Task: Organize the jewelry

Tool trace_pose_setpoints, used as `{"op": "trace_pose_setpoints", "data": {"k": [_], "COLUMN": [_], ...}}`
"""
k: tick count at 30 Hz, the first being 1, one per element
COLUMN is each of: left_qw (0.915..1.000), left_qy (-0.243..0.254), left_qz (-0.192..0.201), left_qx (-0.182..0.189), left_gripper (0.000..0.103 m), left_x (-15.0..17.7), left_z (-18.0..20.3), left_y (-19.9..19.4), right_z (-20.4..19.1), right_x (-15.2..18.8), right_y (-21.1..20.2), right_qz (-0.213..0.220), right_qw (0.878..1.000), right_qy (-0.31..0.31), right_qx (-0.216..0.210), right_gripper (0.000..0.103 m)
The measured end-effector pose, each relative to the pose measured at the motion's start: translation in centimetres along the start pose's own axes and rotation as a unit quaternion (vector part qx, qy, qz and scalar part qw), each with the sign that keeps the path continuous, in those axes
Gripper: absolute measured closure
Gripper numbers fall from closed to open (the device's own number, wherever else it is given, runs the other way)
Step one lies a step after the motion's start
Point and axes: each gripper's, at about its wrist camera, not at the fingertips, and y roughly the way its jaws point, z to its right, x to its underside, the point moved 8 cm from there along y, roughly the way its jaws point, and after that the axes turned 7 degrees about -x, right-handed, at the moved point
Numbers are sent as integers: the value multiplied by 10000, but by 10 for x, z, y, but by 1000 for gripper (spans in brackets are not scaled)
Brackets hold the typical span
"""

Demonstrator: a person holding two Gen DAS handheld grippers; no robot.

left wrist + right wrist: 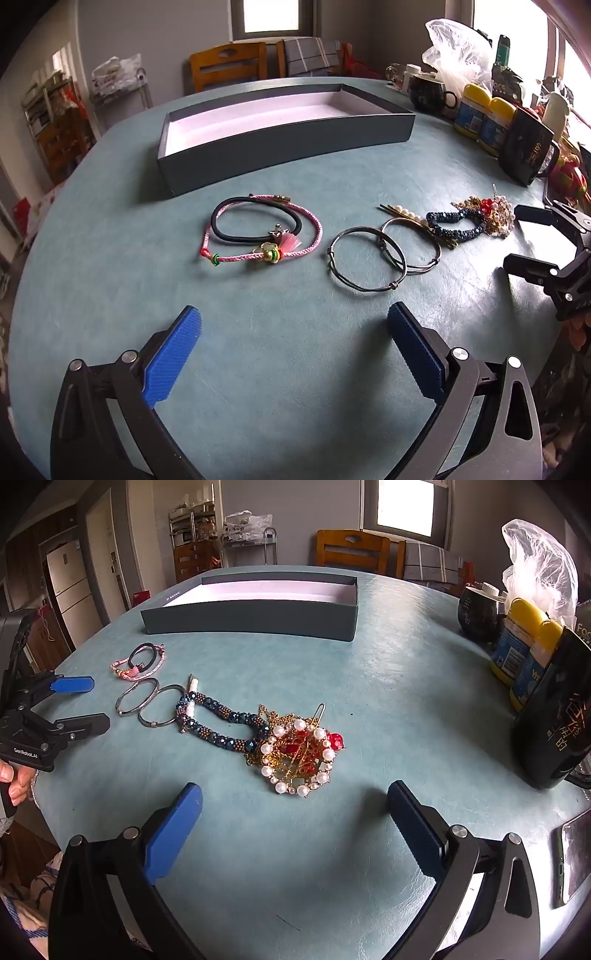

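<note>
A shallow dark grey box with a pale lining lies at the far side of the teal table. In front of it rest a pink cord bracelet looped with a black hair tie, two silver bangles, a pearl hairpin, a blue beaded bracelet and a pearl-and-red brooch tangled in gold chain. My left gripper hovers open, short of the bangles. My right gripper hovers open just short of the brooch. Neither holds anything.
Along the right table edge stand a dark mug, yellow-capped bottles, a black pouch and a plastic bag. A phone lies near right. Wooden chairs stand behind the table. A hand holds the left gripper.
</note>
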Motion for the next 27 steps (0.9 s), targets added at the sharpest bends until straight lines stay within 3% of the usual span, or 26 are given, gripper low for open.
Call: {"op": "trace_pose_setpoints", "data": {"k": [27], "left_qw": [10000], "left_qy": [19], "left_qz": [-7], "left_qx": [-22], "left_gripper": [2], "left_x": [-1], "left_z": [0], "left_y": [0], "right_z": [0], "right_x": [0], "right_y": [1], "right_qz": [-28], "right_qw": [10000], "right_qy": [-13], "right_qx": [17], "right_gripper": [4]}}
